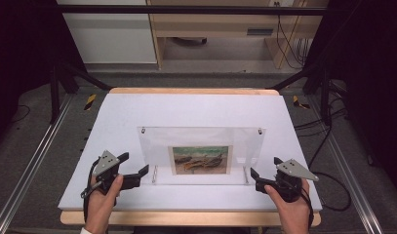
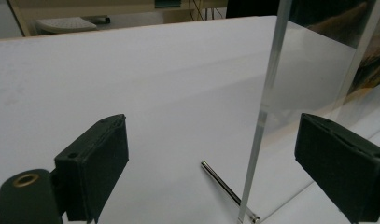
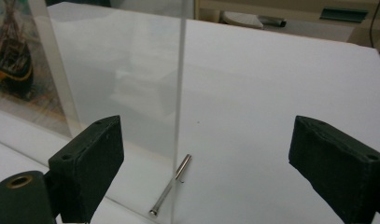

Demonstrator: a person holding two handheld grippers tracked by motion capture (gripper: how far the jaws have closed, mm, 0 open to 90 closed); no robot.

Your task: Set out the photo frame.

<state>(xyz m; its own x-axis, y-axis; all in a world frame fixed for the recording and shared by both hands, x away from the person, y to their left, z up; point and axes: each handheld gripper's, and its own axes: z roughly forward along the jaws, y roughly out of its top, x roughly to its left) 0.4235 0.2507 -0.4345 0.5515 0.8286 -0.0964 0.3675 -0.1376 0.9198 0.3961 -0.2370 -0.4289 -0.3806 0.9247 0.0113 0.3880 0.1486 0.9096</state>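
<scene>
I see the clear acrylic picture frame (image 1: 201,153) standing upright mid-table on its metal pins (image 2: 227,190), my left gripper (image 1: 143,171) and right gripper (image 1: 253,174) flanking its side edges, jaws wide, empty, gripping not yet begun.

A clear acrylic picture frame (image 1: 201,153) is stood upright mid-table on two metal pins (image 2: 227,189); a boat picture (image 1: 200,159) is held inside.
</scene>
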